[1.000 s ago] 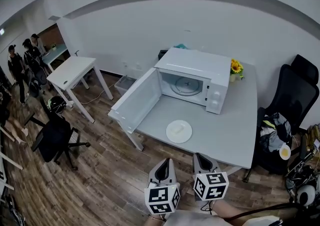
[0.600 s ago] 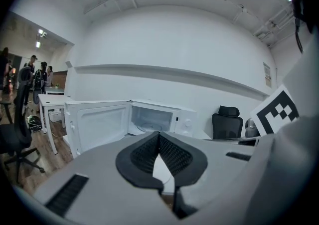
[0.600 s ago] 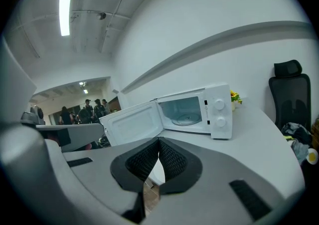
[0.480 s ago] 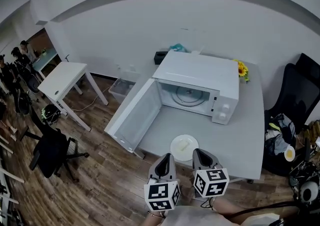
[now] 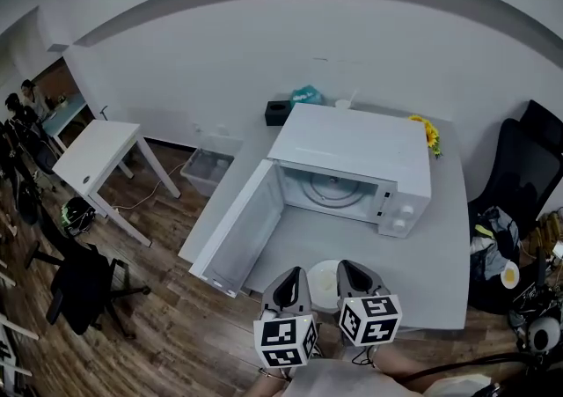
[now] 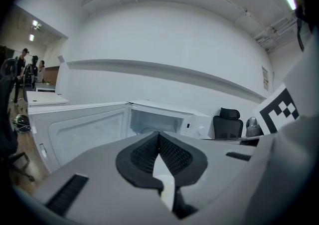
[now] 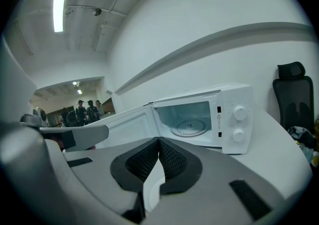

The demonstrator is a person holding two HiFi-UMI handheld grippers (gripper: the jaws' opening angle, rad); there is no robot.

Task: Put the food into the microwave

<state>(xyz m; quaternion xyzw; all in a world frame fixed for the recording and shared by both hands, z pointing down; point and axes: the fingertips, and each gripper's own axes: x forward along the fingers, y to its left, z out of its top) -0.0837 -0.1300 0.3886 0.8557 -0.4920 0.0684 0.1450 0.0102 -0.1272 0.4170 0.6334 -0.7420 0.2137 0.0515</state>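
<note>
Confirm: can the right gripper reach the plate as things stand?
Probably yes. The plate lies on the table right by the tips of the right gripper, with nothing between them. Its jaws are shut, though, so they would have to open first.

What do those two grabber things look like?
Both the left gripper and right gripper are grey and taper toward the tips, with black ridged pads inside. Each carries a white cube printed with black square markers.

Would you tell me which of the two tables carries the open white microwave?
The large grey table, bearing the white microwave and the round white plate. The smaller white table to the left stands apart and bears no microwave.
</note>
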